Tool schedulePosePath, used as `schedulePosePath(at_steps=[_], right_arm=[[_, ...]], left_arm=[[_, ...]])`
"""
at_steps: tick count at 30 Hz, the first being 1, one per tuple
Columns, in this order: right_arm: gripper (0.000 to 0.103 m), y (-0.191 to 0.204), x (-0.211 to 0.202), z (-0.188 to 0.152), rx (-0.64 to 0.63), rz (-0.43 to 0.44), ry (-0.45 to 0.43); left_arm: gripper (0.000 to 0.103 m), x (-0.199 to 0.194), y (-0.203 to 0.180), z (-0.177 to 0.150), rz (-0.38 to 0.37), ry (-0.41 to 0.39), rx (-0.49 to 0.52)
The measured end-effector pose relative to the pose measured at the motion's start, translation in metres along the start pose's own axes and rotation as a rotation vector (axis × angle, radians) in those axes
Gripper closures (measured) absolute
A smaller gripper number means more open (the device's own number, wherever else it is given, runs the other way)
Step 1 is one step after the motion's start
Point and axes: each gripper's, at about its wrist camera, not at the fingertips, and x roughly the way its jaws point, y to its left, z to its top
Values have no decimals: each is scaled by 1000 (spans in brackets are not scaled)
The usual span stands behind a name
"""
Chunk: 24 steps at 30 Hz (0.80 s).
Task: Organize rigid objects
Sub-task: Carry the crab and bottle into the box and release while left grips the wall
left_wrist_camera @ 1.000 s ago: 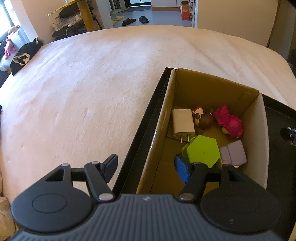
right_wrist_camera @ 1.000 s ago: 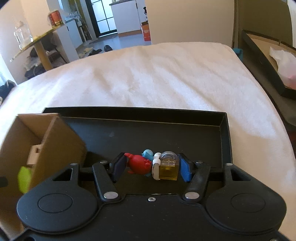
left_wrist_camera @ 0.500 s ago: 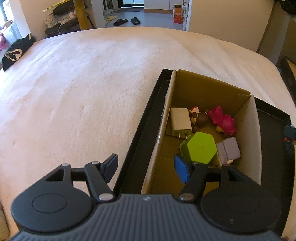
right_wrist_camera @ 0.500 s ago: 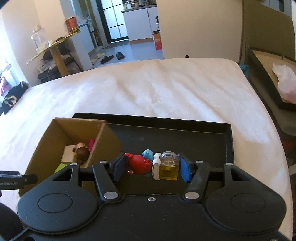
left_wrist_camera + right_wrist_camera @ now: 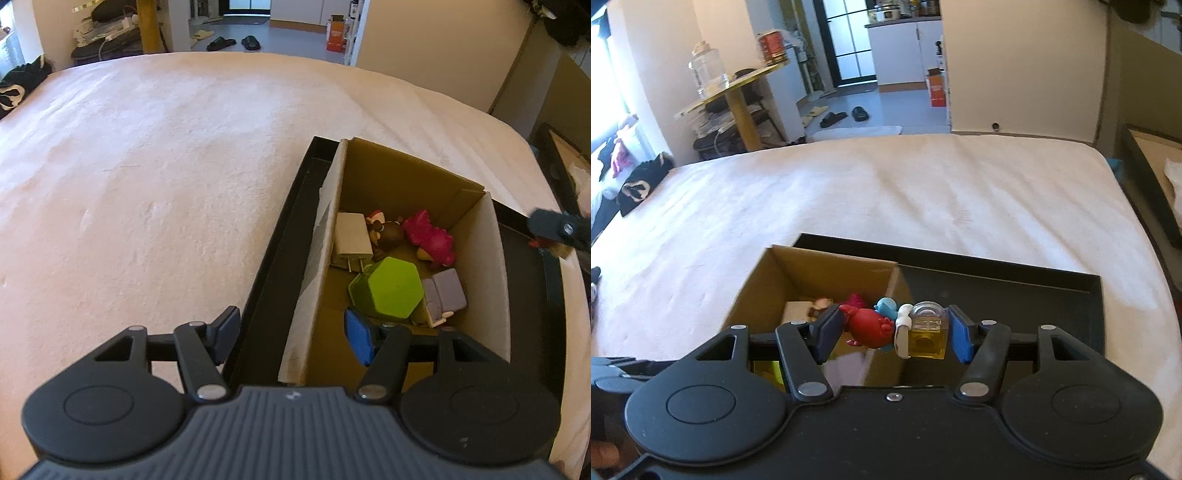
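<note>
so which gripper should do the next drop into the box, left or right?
Right. The right gripper is shut on the red and blue figure with its yellow block, near the cardboard box wall. The left gripper is open and empty, its fingers astride the box's left wall.

A red, blue and white toy figure with a clear yellow block [image 5: 891, 326] hangs sideways above the right wall of an open cardboard box [image 5: 761, 284] holding other toys
</note>
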Motion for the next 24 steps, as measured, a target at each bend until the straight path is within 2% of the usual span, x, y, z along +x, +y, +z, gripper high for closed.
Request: schedulePosePath(at_steps=[4, 7, 11, 17, 24], right_arm=[[44, 16, 8, 5, -21, 4, 12], [44, 27, 15, 8, -34, -1, 26], [44, 39, 25, 10, -49, -7, 43], [40, 56, 34, 15, -80, -3, 19], [36, 48, 22, 5, -39, -33, 26]], left_arm=[[46, 0, 6, -2, -33, 0, -1], [53, 2, 12, -3, -60, 5, -6], [72, 7, 13, -5, -90, 7, 11], [90, 13, 11, -9, -125, 21, 46], [92, 12, 7, -9, -112, 12, 66]])
